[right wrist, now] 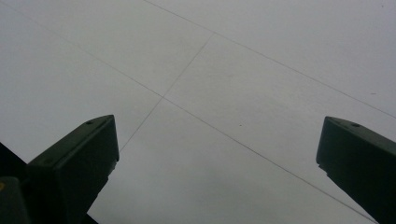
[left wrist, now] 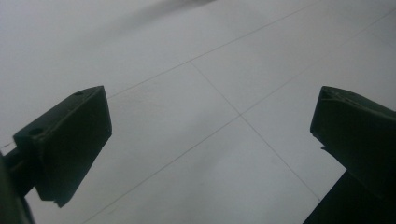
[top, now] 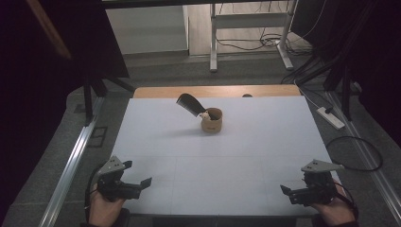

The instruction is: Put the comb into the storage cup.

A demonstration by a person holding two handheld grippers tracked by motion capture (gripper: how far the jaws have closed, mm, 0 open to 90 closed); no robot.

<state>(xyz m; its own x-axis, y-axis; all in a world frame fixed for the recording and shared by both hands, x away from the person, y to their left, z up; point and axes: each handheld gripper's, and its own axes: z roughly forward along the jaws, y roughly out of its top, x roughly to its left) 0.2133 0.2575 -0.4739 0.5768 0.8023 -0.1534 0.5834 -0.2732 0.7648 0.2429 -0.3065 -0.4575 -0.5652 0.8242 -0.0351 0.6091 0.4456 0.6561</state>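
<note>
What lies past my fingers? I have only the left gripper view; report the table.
Observer: A wooden cup stands at the far middle of the table.
Operator: Tell me what it holds.
Observer: A black utensil leans out of it to the left, beside something pale I cannot identify.
Operator: Give me the right gripper's state.
Observer: The right gripper sits at the near right edge, fingers open, holding nothing.
</note>
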